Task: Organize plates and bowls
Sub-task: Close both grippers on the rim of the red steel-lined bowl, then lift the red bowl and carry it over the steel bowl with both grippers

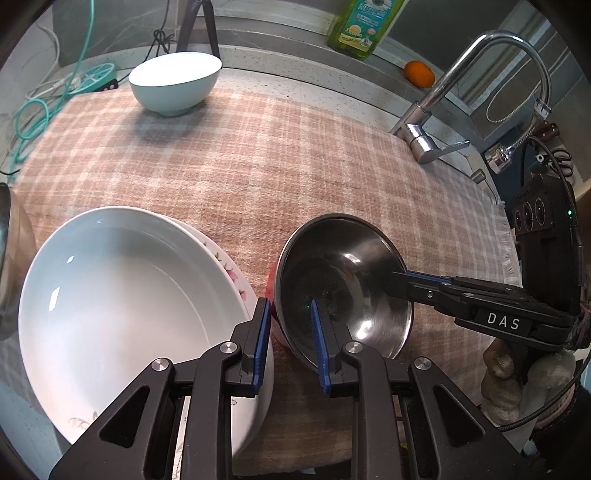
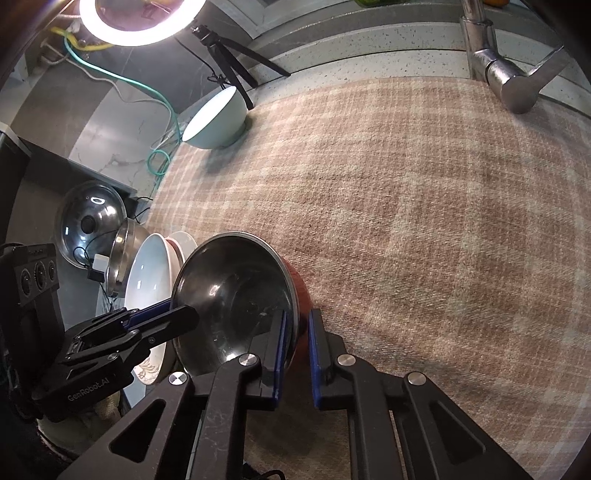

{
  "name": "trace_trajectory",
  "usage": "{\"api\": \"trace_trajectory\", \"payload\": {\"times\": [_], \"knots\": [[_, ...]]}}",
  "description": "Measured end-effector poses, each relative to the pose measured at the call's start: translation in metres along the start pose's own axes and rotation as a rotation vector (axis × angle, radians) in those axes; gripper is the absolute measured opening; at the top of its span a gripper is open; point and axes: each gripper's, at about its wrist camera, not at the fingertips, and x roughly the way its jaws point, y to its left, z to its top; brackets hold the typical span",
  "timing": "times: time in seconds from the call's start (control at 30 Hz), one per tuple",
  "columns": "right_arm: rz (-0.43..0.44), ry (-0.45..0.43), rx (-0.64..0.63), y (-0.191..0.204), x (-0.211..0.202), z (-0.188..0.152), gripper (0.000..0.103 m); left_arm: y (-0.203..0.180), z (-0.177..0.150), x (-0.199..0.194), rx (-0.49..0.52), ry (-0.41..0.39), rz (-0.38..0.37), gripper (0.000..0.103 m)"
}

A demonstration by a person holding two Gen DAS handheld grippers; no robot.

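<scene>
A steel bowl [image 1: 343,280] with a red outside [image 2: 299,284] is over the checked cloth [image 1: 258,155], tipped a little. My left gripper [image 1: 290,302] is shut on its near-left rim, one blue pad inside and one outside. My right gripper [image 2: 298,313] is shut on the opposite rim and shows in the left wrist view as a black arm [image 1: 397,282] reaching in from the right. Just left of the bowl, a deep white plate [image 1: 122,295] rests on a floral plate [image 1: 236,280]. A pale blue bowl [image 1: 173,83] stands at the cloth's far edge.
A chrome faucet [image 1: 443,122] rises at the back right, with a green soap bottle [image 1: 362,26] and an orange [image 1: 419,74] on the ledge behind. Off the cloth's left edge are a glass pot lid [image 2: 88,221], a steel bowl [image 2: 125,254], cables, a tripod and a ring light [image 2: 140,22].
</scene>
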Motion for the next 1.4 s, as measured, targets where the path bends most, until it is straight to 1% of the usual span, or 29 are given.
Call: {"api": "trace_trajectory", "payload": {"times": [0.2,0.4,0.83,1.2,1.4], "knots": [[-0.023,-0.003,-0.004,0.004,-0.001,0.000,0.010,0.000,0.000,-0.001,0.001,-0.001,-0.012,0.020],[-0.044,-0.027,0.000,0.006,-0.011,0.004,0.010,-0.003,0.002,-0.007,0.005,-0.015,-0.029,0.020],[-0.067,-0.069,-0.014,0.023,-0.031,0.014,0.010,-0.002,0.015,-0.031,0.015,-0.087,-0.052,0.020],[-0.072,-0.106,-0.048,0.053,-0.037,0.027,0.010,0.015,0.027,-0.055,0.009,-0.140,-0.053,0.020],[-0.063,-0.128,-0.075,0.080,-0.037,0.036,0.010,0.033,0.029,-0.070,-0.006,-0.168,-0.044,0.020]]}}
